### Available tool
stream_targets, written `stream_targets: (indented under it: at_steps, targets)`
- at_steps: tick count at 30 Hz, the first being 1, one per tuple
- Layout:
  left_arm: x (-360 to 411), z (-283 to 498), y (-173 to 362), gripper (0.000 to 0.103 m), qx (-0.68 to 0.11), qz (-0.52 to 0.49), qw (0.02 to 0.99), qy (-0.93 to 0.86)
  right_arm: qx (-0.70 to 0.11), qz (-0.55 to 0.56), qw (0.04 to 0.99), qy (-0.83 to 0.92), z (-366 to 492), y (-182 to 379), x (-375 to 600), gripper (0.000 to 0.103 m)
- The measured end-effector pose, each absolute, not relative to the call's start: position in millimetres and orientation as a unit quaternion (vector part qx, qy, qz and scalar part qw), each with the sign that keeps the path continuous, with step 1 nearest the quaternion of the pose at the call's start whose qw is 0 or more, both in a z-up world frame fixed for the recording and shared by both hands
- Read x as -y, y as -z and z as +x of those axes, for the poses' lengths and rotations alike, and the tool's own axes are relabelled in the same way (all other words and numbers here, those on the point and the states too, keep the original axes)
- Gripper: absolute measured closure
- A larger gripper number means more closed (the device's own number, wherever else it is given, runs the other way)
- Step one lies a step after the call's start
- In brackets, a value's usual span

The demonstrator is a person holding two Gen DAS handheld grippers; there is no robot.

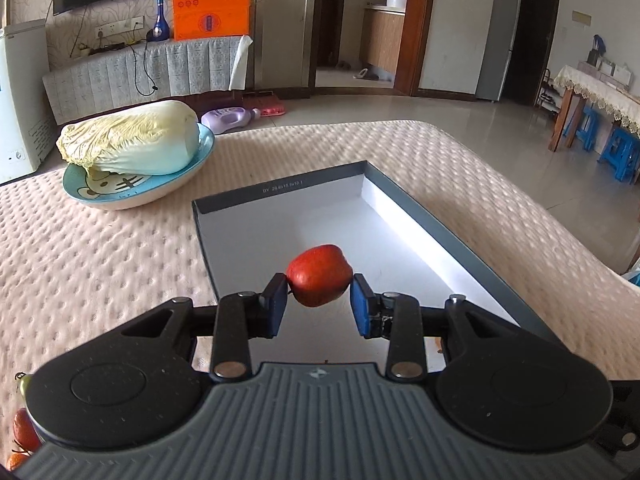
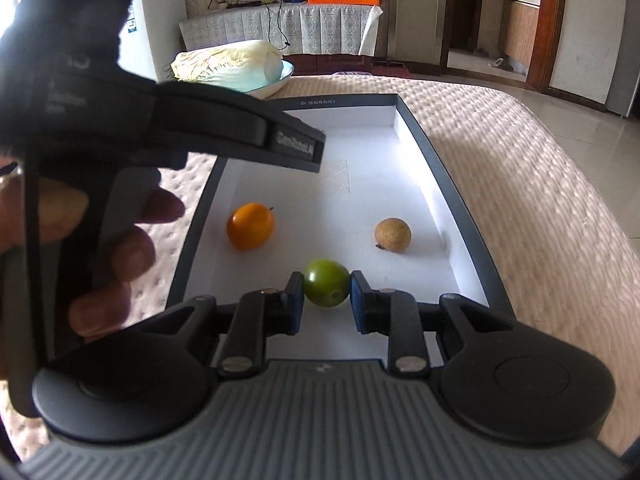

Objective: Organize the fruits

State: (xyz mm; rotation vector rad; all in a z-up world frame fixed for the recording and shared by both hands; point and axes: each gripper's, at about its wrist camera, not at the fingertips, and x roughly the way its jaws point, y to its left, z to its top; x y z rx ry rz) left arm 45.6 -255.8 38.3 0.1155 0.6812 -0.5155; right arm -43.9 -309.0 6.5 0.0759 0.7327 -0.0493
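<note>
While the red fruit [image 1: 319,275] sits pinched between the pads of the left tool [image 1: 319,300], it hangs above the near end of the open grey box [image 1: 460,236], so the drop point lies straight below and slightly ahead of that tool rather than off to either side. The right tool [image 2: 326,298] likewise grips a green fruit [image 2: 326,288] between its pads, low over the box's near white floor; whether it already touches the floor cannot be told. Ahead of it lie an orange fruit [image 2: 251,226] to the left and a brown fruit [image 2: 393,235] to the right, well apart, leaving bare floor between them. The left tool's body crosses the right view's upper left, so the two arms are close together; releasing one at a time looks prudent. Beyond the box, on the padded surface [image 1: 100,264], a cabbage [image 1: 132,142] rests in a blue bowl [image 1: 160,188].
</note>
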Motion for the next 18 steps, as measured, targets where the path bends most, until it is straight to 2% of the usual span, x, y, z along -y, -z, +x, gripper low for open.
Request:
stream_targets:
  at_steps: [2,4,5,18]
  targets:
    - [254,44,-39,0.054,-0.327,0.057,0.910,0.250,-0.358,0.038,0.933,0.025,-43,-6,309,0.076]
    - [252,40,-42,0.038,-0.319,0.056,0.913,0.248,-0.357,0.039,0.933,0.026,-43,-6,309,0.075]
    - [250,37,-45,0.036,-0.314,0.054,0.915,0.248,-0.357,0.039,0.933,0.028,-43,-7,308,0.075]
    - [191,-14,-76,0.035,-0.290,0.036,0.926,0.241,-0.356,0.037,0.933,0.038,-42,-7,301,0.074]
